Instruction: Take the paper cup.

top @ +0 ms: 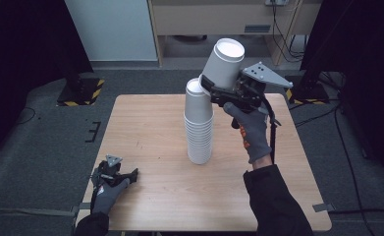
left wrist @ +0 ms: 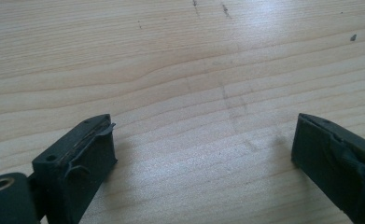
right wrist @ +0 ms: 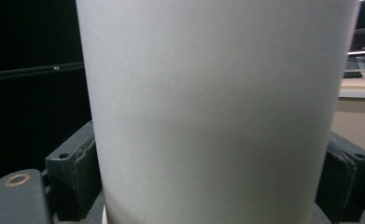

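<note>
Light wooden rectangular table, pale grain, set on grey floor; dark curtains to both sides. Tall stack of white paper cups stands upright near the table's middle, a little toward the far edge and well clear of all four edges, its open mouth facing up. Single white paper cup held in the air above and just right of the stack's top, tilted so its open mouth leans up and away toward the far right; its base end sits close beside the rim of the stack's top cup, contact between them cannot be told. Right gripper, black with a grey three-cornered plate, raised over the far half of the table in a grey-gloved right hand; jaws clamped on the single cup's wall, one to each side, seen close in the right gripper view with the cup between them. Left gripper lies low at the near left corner of the table under a grey-gloved left hand; in the left gripper view its jaws stand wide apart with bare wood grain between them, gripping nothing.
</note>
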Demonstrator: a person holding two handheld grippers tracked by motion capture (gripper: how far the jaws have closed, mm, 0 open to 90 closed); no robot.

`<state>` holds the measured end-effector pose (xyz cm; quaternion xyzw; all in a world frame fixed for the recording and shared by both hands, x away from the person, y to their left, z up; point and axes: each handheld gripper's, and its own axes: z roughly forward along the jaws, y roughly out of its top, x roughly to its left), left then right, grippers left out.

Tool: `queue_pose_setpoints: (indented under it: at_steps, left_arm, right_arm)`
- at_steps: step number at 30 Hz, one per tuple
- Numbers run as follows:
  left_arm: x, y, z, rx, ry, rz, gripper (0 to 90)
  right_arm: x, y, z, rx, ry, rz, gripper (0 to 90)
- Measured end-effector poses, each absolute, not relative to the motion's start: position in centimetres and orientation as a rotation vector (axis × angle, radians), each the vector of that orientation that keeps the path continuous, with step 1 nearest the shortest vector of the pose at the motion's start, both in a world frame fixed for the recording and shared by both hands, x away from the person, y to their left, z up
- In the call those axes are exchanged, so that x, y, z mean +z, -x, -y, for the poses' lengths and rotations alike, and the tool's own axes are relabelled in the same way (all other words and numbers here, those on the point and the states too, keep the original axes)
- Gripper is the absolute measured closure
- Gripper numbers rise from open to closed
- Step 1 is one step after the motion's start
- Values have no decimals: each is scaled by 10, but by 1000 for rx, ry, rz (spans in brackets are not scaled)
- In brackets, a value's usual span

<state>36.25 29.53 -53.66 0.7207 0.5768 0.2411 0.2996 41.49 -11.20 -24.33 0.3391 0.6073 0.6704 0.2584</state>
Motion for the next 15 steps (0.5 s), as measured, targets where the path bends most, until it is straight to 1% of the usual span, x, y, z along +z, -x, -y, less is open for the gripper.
queue_pose_setpoints:
  at_steps: [9, 15]
  left_arm:
    - [-537, -363, -295, 640, -1913, -1531, 53]
    - [-537, -363, -295, 640, -1913, -1531, 53]
  right_arm:
    - [-247, -402, 138, 1783, -953, -1622, 123]
    - [-263, -392, 161, 1747, -1007, -1628, 123]
